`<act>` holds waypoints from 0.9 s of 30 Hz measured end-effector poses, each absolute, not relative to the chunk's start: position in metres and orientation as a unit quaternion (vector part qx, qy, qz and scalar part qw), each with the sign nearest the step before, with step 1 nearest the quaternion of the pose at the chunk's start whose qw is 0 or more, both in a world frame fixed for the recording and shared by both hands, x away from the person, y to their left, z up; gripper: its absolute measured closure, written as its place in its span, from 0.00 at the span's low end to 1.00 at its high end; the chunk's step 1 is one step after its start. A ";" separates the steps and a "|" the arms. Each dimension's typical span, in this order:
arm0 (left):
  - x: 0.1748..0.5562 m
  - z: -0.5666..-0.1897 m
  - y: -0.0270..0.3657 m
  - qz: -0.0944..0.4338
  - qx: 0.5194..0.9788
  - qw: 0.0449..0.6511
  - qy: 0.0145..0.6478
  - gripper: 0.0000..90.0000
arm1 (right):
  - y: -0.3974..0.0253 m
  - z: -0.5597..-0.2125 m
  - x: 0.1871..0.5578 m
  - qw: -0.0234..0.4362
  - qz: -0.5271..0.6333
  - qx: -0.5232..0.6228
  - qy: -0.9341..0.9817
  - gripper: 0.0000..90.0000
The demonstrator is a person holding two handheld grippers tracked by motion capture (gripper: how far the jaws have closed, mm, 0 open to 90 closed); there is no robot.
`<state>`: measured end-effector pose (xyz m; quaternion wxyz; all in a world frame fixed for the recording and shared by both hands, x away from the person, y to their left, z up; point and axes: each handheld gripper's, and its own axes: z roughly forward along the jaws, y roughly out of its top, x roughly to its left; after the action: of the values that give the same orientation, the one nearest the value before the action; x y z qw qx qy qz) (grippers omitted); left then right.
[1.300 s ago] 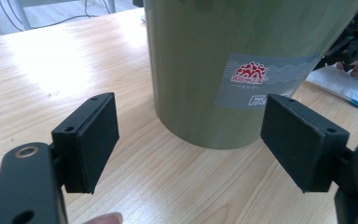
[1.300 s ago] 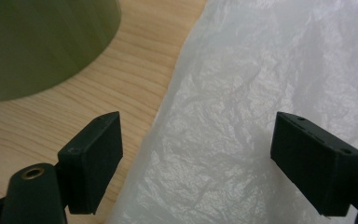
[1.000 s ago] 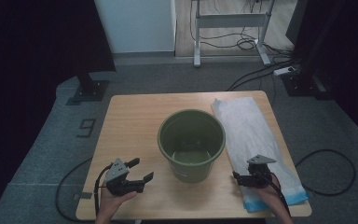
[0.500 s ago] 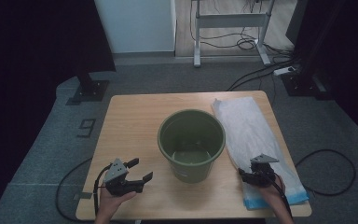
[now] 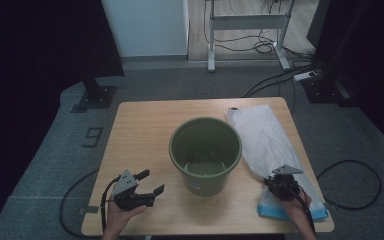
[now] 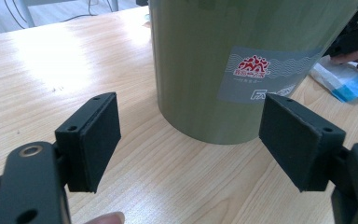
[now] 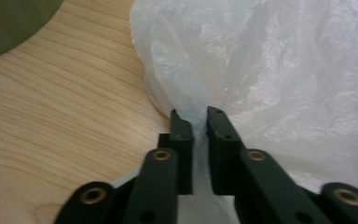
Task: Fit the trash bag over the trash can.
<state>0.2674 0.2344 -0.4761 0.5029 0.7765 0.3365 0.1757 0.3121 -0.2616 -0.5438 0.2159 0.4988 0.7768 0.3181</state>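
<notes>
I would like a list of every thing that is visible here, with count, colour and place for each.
bucket: 1, olive green with a label on its side, middle of the table
plastic bag: 1, clear white, flat on the table's right side, to the right of the bucket
blue pack: 1, blue and white, under the bag's near end
table: 1, light wood, centre of the high view
cables: several, black, on the floor behind and beside the table
left gripper: 1, black, jaws wide apart, near left of the bucket
right gripper: 1, black, jaws pinching the bag's edge
</notes>
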 end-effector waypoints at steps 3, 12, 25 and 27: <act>0.267 -0.476 0.234 0.176 0.776 0.503 0.336 0.23 | -0.265 -0.545 0.312 0.221 0.320 0.497 0.776 0.97; 0.267 -0.474 0.234 0.180 0.774 0.504 0.339 0.24 | -0.276 -0.536 0.307 0.236 0.352 0.493 0.760 0.98; 0.263 -0.463 0.229 0.186 0.776 0.505 0.330 0.25 | -0.296 -0.504 0.295 0.263 0.415 0.488 0.722 0.98; 0.263 -0.458 0.228 0.185 0.776 0.507 0.328 0.26 | -0.299 -0.495 0.293 0.269 0.427 0.480 0.718 0.98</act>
<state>0.2629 0.2278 -0.4582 0.5065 0.7758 0.3276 0.1852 0.2926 -0.2989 -0.4949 0.2687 0.4800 0.7179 0.4267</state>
